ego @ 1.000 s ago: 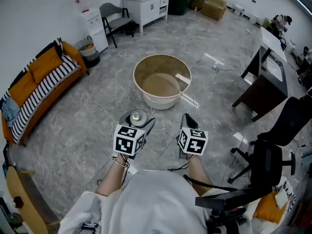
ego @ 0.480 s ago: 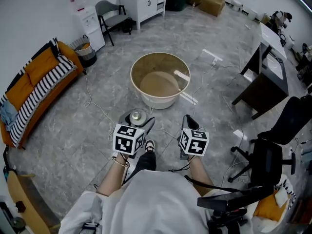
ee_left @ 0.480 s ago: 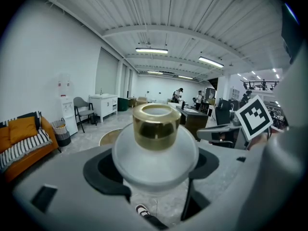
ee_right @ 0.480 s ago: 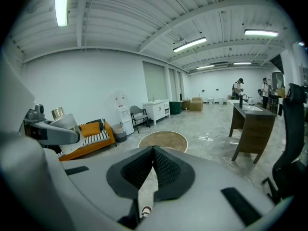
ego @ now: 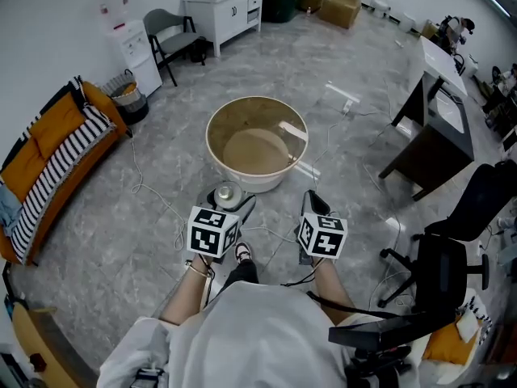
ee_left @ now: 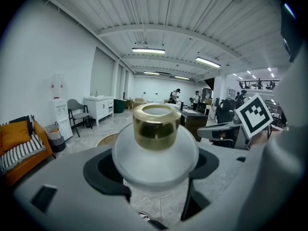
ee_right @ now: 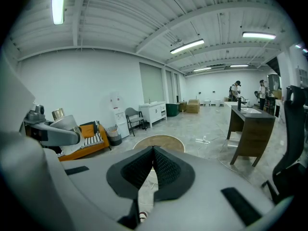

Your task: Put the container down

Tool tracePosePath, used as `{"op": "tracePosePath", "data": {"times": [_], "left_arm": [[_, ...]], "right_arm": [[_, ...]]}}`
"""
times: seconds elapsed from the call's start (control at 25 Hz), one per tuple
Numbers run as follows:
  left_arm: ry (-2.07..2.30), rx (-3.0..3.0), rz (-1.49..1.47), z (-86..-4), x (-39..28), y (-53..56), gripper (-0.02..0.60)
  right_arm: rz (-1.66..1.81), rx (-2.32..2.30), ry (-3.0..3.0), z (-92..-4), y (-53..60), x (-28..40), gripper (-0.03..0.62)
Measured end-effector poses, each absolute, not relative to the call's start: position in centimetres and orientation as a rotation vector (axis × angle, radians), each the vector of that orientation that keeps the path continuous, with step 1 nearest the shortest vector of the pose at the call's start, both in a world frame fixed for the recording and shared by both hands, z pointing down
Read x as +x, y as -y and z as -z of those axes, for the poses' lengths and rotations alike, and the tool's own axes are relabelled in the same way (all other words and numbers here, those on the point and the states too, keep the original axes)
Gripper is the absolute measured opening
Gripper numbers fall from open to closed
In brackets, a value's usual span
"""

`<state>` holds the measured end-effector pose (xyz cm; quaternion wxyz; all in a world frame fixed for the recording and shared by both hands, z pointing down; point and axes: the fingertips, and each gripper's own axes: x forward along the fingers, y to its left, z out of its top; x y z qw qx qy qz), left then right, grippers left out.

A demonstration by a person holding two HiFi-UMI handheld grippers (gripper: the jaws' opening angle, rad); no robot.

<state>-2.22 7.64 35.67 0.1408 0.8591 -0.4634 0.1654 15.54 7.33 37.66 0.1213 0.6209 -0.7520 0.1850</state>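
Container, a frosted round jar with a gold cap, is clamped in the left tongs in the head view. A standing person holds it out in front, high above the grey floor. The right tongs hang beside it, apart from it. A big tan tub stands on the floor just ahead, and loose cables trail below. Set on a cable, the jar would likely tip.

Left gripper view: the container fills the middle with its gold cap upright. The left tongs are spread wide, dark pads pressing its curved sides. That smooth, bulging body looks slippery, so loosening before it reaches a surface would probably drop it.

Right gripper view: the right tongs are closed together on nothing, so they offer no support. The container shows at far left, the tub ahead.
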Motion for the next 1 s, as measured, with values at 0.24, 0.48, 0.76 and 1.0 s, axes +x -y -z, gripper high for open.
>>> {"op": "tracePosePath", "data": {"times": [0.24,0.48,0.76,1.0], "left_arm": [[1.319,2.49,-0.487,-35.9,-2.5,-3.3,0.342],[1.302,2.491,-0.476,-35.7,-2.4,0.9,0.342],[1.283,2.484,-0.472,-35.8,-2.8,5.9,0.341],[1.27,2.487,-0.456,-36.2,-3.6,10.8,0.342]], "right_arm": [[-0.543,1.821,2.185,-37.6,-3.4,15.1,0.023],[-0.544,1.838,2.16,-37.3,0.3,15.5,0.023],[-0.526,1.834,2.141,-36.5,4.8,15.2,0.023],[-0.502,1.844,2.124,-36.1,9.9,14.9,0.023]]}}
